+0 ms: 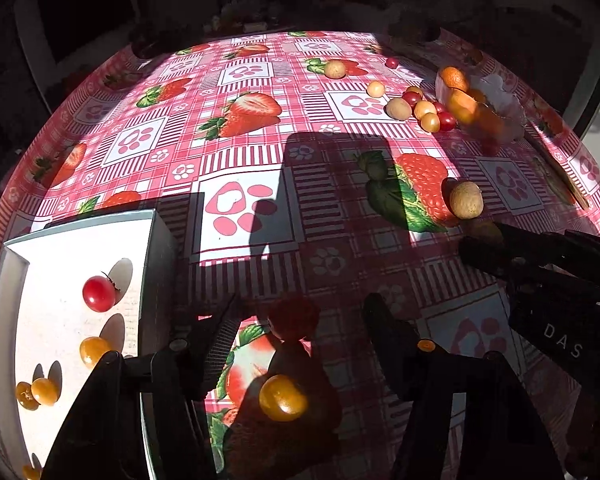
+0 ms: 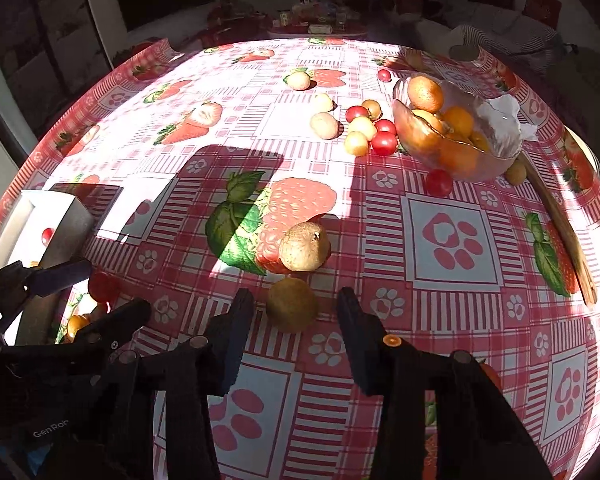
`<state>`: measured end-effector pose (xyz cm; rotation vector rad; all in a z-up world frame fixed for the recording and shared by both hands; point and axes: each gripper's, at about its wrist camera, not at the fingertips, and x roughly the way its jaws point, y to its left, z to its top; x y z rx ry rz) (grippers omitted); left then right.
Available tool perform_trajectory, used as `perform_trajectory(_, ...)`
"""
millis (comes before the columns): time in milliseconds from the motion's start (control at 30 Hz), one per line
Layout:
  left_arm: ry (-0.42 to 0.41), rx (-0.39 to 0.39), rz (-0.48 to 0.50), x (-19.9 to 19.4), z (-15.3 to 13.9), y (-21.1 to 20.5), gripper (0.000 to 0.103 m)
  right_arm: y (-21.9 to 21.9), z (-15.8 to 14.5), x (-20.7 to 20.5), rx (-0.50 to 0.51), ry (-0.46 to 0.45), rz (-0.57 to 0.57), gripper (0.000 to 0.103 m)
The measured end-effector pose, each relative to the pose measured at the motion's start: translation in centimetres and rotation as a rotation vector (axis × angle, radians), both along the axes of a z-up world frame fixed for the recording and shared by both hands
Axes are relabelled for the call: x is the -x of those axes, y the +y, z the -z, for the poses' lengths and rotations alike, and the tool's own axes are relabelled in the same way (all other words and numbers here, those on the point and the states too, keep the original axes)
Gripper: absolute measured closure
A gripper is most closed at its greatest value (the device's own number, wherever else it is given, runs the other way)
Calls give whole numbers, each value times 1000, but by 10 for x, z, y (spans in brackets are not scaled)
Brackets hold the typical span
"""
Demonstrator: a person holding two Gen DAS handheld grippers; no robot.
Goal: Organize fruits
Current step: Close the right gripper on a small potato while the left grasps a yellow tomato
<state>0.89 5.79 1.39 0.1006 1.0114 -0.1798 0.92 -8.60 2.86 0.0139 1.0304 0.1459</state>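
Observation:
My left gripper [image 1: 300, 312] is open above the tablecloth, with a red cherry tomato [image 1: 293, 319] in shadow between its fingertips and a yellow tomato [image 1: 283, 398] nearer the camera. A white tray [image 1: 152, 280] at the left holds one red tomato [image 1: 99, 293] and several yellow ones. My right gripper [image 2: 294, 306] is open, with a brown longan [image 2: 292, 304] between its fingertips and a second longan [image 2: 303, 246] just beyond. The right gripper also shows in the left wrist view [image 1: 484, 244].
A glass bowl [image 2: 500, 132] with oranges stands at the far right. Several red and yellow tomatoes and longans [image 2: 366, 128] lie beside it. A wooden stick [image 2: 560, 224] lies along the right edge. The strawberry-print cloth [image 2: 452, 240] covers the table.

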Motion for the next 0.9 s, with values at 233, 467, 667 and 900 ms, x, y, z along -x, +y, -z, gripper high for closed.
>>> perform_trajectory(233,5,51,9,4,-3,3,75,-12,-3,12,-85,20,9,75)
perform_trajectory(467,-20,83,35,26,-16,-1,75,-22,-7,40,-126,36,17,75)
perform_trajectory(667,-41,54,68,44,-20,-8,75,-32,-7,64,-155,63,43,75)
perform_trajectory(900,-56,63,107,41,-15,-18,75,-40,-6,84,-157,72,75,75)
